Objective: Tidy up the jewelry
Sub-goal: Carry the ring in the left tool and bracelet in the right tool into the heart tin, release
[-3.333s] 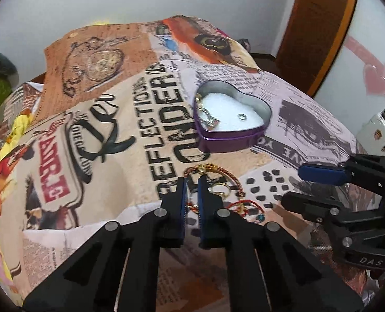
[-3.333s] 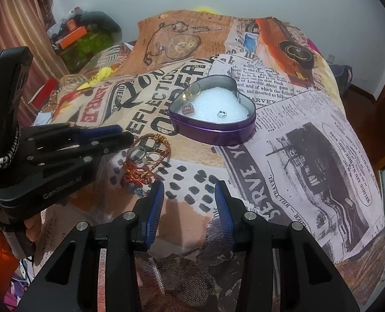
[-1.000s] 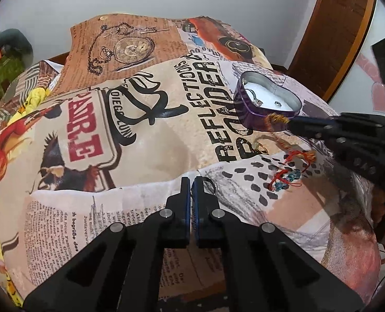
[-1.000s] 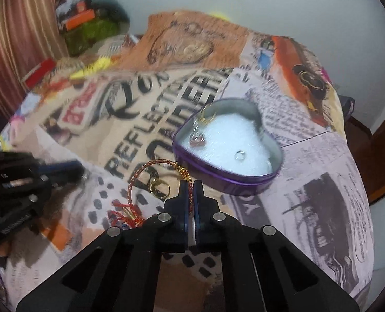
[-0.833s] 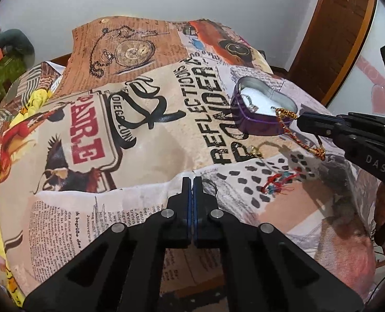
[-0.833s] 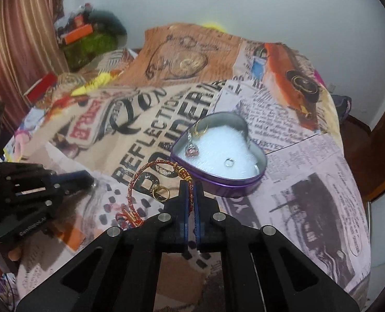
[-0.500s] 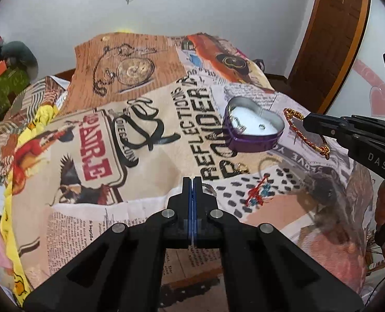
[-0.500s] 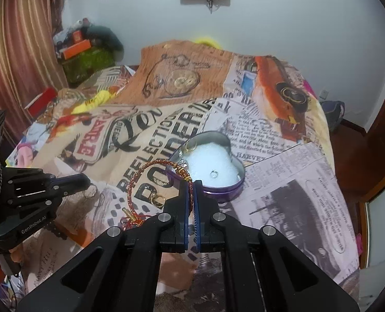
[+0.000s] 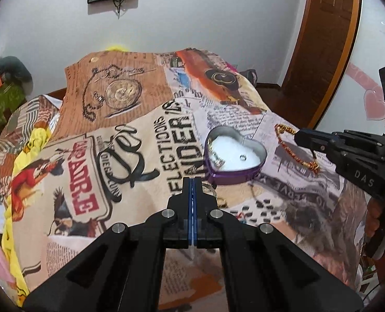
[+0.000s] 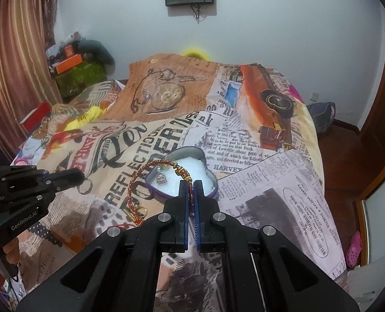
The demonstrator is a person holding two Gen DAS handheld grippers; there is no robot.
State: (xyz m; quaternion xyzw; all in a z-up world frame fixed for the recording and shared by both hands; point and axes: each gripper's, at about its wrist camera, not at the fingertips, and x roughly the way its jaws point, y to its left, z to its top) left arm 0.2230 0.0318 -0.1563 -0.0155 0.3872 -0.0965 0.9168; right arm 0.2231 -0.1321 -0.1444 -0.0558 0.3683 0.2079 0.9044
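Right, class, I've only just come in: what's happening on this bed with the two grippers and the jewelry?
Someone is sorting jewelry into a heart-shaped tin on the printed bedspread. The right gripper is shut on a red-and-gold braided bracelet, held in the air near the tin. The left gripper is shut on a metal ring. A small ring already lies in the tin; other pieces remain on the bedspread.

The red-and-gold braided bracelet [image 10: 151,182] partly hides the purple heart-shaped tin [image 10: 210,179]; the trinkets inside are too small to identify.

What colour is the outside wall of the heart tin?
Purple; the heart tin shows it best in the left wrist view.
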